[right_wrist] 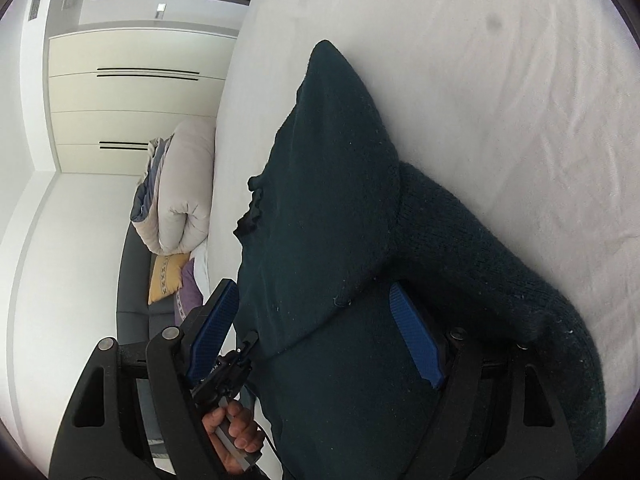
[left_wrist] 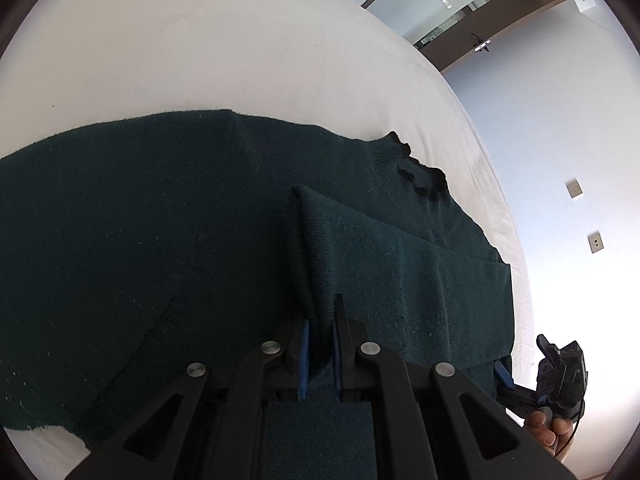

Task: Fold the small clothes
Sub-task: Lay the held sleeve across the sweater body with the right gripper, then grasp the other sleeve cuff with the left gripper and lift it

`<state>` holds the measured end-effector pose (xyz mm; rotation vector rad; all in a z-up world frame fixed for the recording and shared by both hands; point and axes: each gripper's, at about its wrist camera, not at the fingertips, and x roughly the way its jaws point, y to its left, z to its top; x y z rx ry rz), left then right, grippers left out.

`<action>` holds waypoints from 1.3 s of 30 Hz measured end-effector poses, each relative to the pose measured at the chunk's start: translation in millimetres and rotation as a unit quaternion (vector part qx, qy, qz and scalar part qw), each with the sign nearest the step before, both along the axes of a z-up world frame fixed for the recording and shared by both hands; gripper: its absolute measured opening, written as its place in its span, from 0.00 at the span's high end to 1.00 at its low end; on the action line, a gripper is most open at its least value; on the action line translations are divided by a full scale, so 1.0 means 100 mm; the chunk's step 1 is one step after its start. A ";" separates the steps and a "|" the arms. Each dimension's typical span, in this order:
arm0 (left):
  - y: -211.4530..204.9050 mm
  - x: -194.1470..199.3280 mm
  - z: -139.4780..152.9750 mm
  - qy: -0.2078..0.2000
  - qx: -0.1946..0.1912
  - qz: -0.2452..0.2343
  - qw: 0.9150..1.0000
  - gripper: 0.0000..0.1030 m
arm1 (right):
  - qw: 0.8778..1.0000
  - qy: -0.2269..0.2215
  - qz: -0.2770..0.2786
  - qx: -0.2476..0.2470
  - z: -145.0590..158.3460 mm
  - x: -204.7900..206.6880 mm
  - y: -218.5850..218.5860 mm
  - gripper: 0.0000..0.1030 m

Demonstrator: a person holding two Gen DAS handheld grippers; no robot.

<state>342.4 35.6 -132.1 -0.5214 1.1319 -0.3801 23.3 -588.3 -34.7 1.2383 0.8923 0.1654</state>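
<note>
A dark green knitted sweater (left_wrist: 160,240) lies spread on a white bed (left_wrist: 200,52), its ribbed collar (left_wrist: 416,172) toward the far right. My left gripper (left_wrist: 322,312) is shut on a raised fold of the sweater, which stands up between the blue pads. At the bed's right edge my right gripper (left_wrist: 522,360) is held by a hand (left_wrist: 544,428). In the right wrist view my right gripper (right_wrist: 312,286) stands open, its blue pads (right_wrist: 416,336) wide apart over the sweater (right_wrist: 340,184). One sleeve (right_wrist: 500,264) trails off to the right.
Beyond the bed's far end a rolled pale duvet (right_wrist: 180,192), a yellow cushion (right_wrist: 164,276) and a purple cushion (right_wrist: 188,296) lie on a dark sofa. White cupboards (right_wrist: 132,112) line the wall. A doorway (left_wrist: 460,12) and wall sockets (left_wrist: 574,189) are past the bed's right side.
</note>
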 end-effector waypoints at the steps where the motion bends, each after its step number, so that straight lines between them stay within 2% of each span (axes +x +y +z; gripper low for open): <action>1: -0.03 0.01 0.01 -0.001 -0.001 0.000 1.000 0.92 | 1.000 -0.003 -0.010 0.004 -0.01 0.01 -0.02 0.25; 4: -0.01 0.00 0.03 -0.001 -0.007 0.004 1.000 0.92 | 0.999 -0.010 -0.048 0.001 -0.01 0.03 -0.17 0.28; 9: -0.06 -0.01 0.03 -0.001 -0.013 0.003 1.000 0.92 | 0.995 -0.018 -0.094 0.022 -0.05 -0.03 -0.37 0.28; 12: -0.09 -0.03 0.02 0.000 -0.013 0.005 1.000 0.92 | 0.994 -0.028 -0.104 0.027 -0.08 -0.06 -0.42 0.29; 15: -0.15 -0.04 0.00 0.001 -0.021 -0.001 1.000 0.92 | 0.992 -0.031 -0.119 0.011 -0.08 -0.07 -0.50 0.35; 17: -0.17 -0.05 -0.01 0.000 -0.014 -0.008 1.000 0.92 | 0.991 -0.037 -0.128 0.032 -0.15 -0.07 -0.56 0.36; 18: -0.16 -0.06 -0.02 0.000 -0.014 -0.008 1.000 0.91 | 0.991 -0.036 -0.126 0.041 -0.18 -0.06 -0.56 0.36; 22: -0.10 -0.05 -0.07 0.007 -0.033 0.001 0.999 0.89 | 0.997 -0.020 -0.073 -0.016 -0.07 0.00 -0.39 0.34; 25: -0.08 -0.05 -0.07 0.006 -0.037 0.001 0.999 0.88 | 0.998 0.015 -0.060 -0.011 0.02 -0.07 -0.35 0.33; 28: -0.03 -0.03 -0.06 0.004 -0.040 0.006 0.999 0.82 | 0.999 -0.022 -0.043 -0.006 0.27 -0.09 -0.36 0.32; 30: 0.01 -0.03 -0.03 0.000 -0.042 0.013 0.999 0.71 | 0.998 -0.047 -0.031 -0.022 0.42 0.02 -0.38 0.32; 32: -0.01 -0.05 0.01 -0.012 -0.036 0.013 0.999 0.60 | 0.998 -0.063 -0.018 -0.016 0.45 0.23 -0.41 0.32; 35: -0.12 -0.06 0.04 -0.031 0.007 -0.007 0.999 0.59 | 0.998 -0.063 -0.008 0.001 0.31 0.64 -0.46 0.32; 37: -0.16 -0.06 0.04 -0.039 0.022 -0.011 0.999 0.61 | 0.998 -0.056 0.001 0.010 0.16 0.91 -0.49 0.32; 39: -0.15 -0.04 0.02 -0.040 0.026 -0.006 0.999 0.67 | 0.999 -0.043 0.008 0.005 -0.03 1.14 -0.51 0.33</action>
